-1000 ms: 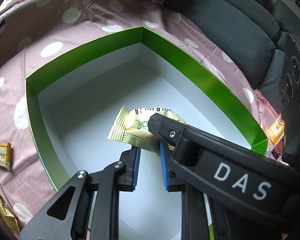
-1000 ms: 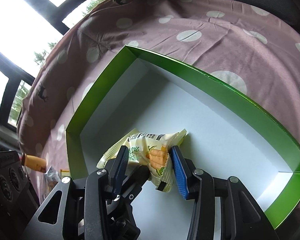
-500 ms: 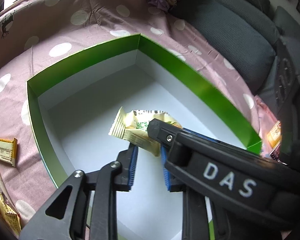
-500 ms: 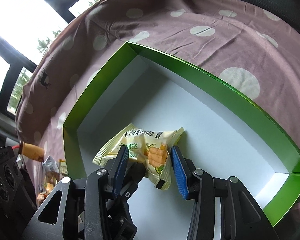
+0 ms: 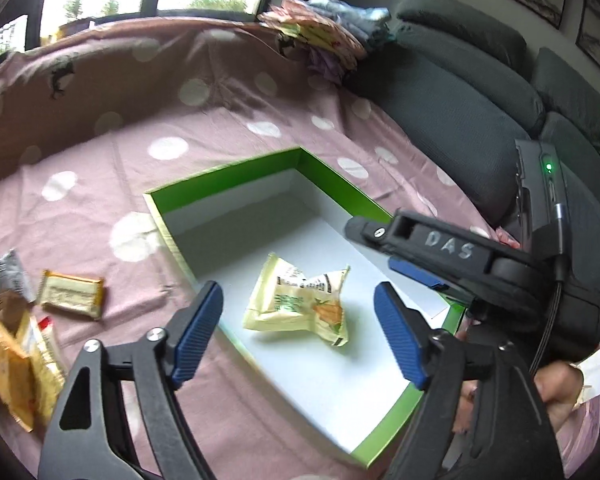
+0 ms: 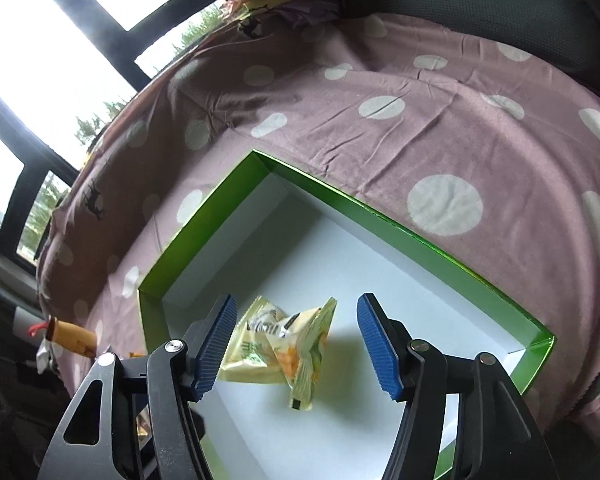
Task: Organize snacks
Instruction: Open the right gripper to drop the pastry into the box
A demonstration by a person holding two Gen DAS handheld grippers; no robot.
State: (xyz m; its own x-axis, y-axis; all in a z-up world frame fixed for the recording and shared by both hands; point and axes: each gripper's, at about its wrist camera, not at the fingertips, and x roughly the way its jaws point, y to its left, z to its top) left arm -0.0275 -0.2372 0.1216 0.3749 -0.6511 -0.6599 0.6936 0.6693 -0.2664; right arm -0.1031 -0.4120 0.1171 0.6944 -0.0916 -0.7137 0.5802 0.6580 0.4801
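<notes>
So the pale yellow snack packet [image 5: 300, 304] is just lying crumpled on the white floor of the green-walled box [image 5: 236, 168] on the polka-dot cloth [image 5: 100, 208], with both the left tongs [image 5: 298, 334] and right tongs [image 6: 296, 346] spread wide and gripping nothing.

Both wrist cameras look down, close, from opposite sides, sharing the green box [image 5: 228, 168] [image 6: 420, 236] and snack packet [image 5: 300, 304] [image 6: 284, 344].
</notes>
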